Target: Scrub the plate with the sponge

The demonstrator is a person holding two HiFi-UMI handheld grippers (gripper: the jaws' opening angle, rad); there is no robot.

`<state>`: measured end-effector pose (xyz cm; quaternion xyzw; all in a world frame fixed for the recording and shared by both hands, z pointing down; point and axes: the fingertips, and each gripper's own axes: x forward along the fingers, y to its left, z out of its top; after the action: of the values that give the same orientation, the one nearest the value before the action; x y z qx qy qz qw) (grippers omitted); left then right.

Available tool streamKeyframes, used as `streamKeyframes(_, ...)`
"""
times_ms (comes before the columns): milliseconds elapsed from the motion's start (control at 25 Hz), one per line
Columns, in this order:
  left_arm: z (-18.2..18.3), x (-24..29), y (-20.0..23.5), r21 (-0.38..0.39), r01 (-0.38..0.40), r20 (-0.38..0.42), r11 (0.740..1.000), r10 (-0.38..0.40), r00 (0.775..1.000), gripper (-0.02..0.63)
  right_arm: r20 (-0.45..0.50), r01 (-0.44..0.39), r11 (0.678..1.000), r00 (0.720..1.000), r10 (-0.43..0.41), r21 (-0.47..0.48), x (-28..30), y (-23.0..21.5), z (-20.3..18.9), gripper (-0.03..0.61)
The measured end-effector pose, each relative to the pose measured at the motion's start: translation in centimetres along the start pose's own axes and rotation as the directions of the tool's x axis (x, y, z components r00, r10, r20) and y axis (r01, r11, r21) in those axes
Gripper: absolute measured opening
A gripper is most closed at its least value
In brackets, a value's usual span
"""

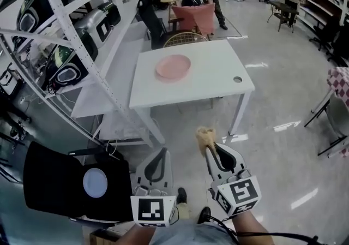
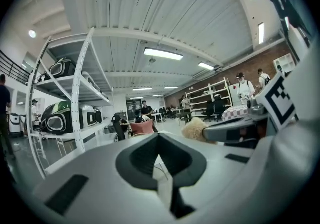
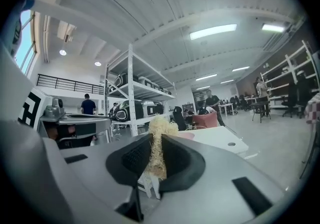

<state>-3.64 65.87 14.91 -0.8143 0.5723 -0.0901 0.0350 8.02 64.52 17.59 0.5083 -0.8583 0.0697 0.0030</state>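
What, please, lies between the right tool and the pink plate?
In the head view, only bare floor and then the white table's near edge and bare top separate the right tool, shut on the sponge, from the plate.

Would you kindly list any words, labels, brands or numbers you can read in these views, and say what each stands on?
No text can be read.
The square markers on the left tool and right tool: black-and-white patterns, no letters.
The shelved cases: any print too small to read.
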Motion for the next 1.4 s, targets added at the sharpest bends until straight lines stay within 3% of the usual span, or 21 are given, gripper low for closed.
streamKeyframes(240, -1.3, 5.3, 1.9, -0.043, 0.003, -0.022, 0.999, -0.004, 1.0, 0.009, -0.041, -0.011, 1.0, 0.999, 0.011, -0.004, 4.6, -2.3, -0.6, 0.061)
streamKeyframes(480, -0.2, 12.5, 7.4, -0.084, 0.02, 0.037, 0.996, -0.017, 0.999, 0.009, -0.047, -0.003, 0.999, 0.999, 0.001, -0.037, 12.7, -3.8, 1.2, 0.061)
streamKeyframes(640, 0.5, 16.6, 11.1, -0.043, 0.043, 0.079, 0.998, -0.04, 0.996, 0.009, -0.035, 0.006, 0.998, 0.999, -0.008, -0.057, 18.0, -4.3, 2.9, 0.061)
streamKeyframes(880, 0.7, 20.8, 15.0, -0.092, 0.059, 0.095, 0.994, -0.051, 0.994, 0.009, -0.013, 0.025, 0.996, 1.0, -0.026, -0.081, 23.7, -4.8, 4.6, 0.061)
streamKeyframes(1400, -1.5, 28.1, 15.9, -0.1, 0.11, 0.043, 0.989, -0.106, 0.993, 0.009, -0.005, 0.065, 0.995, 0.998, -0.066, -0.073, 29.2, -9.3, 5.2, 0.061)
